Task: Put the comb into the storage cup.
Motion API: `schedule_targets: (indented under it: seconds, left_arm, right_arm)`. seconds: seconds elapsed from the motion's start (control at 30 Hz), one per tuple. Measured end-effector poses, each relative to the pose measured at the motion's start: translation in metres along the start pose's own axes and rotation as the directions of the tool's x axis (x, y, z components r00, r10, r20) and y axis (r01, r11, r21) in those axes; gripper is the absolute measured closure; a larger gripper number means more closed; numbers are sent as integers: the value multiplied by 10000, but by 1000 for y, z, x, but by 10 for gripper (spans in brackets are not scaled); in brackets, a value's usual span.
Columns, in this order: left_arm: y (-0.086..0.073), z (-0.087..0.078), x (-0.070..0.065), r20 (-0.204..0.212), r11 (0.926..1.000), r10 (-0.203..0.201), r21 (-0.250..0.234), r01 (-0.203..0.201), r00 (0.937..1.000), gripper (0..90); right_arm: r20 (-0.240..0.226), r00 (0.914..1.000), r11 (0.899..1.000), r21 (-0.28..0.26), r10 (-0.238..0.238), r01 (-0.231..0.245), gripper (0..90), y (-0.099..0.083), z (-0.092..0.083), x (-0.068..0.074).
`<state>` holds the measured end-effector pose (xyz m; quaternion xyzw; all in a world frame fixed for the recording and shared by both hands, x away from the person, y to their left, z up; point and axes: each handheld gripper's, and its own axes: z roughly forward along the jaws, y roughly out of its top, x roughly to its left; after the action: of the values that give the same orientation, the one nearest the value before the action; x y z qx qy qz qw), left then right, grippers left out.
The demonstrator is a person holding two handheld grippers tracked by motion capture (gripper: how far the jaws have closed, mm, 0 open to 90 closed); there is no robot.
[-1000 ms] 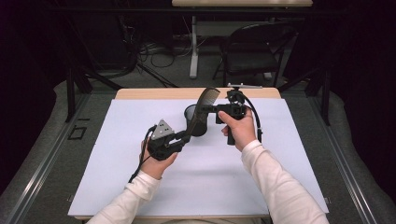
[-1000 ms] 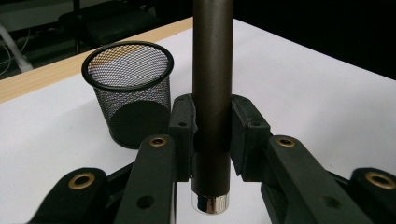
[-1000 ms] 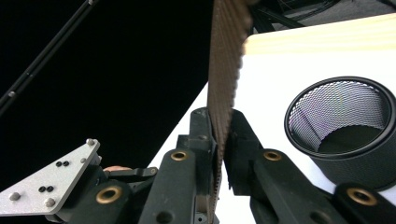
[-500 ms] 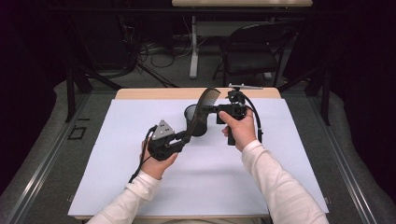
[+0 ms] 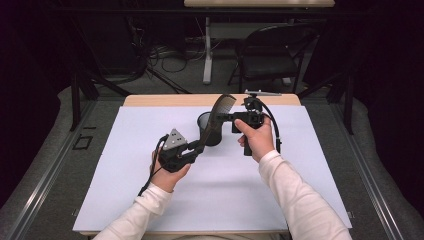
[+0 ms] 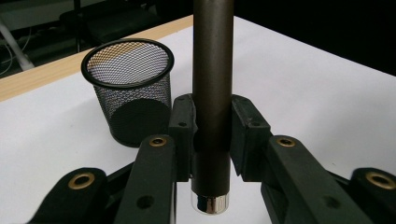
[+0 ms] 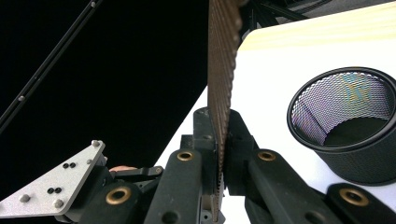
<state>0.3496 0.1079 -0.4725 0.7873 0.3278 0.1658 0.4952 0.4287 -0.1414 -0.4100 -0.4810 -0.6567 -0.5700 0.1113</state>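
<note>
left gripper (image 5: 198,148): my jaws clamped tight on the comb (image 5: 216,120) handle, near its silver end cap; handle runs up between the pads (image 6: 181,126).
comb: held in the air over mid-table, slanting up toward the far edge, toothed end highest, both grippers on it.
cup (image 5: 209,128): black mesh, upright, on the white sheet (image 5: 250,195), just behind the comb, near far wooden edge (image 5: 165,100).
right gripper (image 5: 223,117): my jaws closed on the comb's toothed part.
room: bare sheet wide open left, right and near me.

mesh cup (image 5: 210,129) mid-table, white mat (image 5: 125,170) open all around
</note>
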Motion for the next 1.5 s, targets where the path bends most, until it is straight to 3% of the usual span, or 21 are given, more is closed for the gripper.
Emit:
schedule_targets:
  seconds: [1.03, 1.5]
  left_arm:
    - [0, 0, 1, 0, 9998, -74, -161, 74, 10000, 718]
    - [-1, 0, 3, -81, 9994, -254, -251, 252, 9996, 594]
  right_arm:
    - [-8, 9999, 9999, -95, 100, -101, 868, 0, -1, 0]
    - [-27, 10000, 9998, -180, 72, -73, 868, 0, -1, 1]
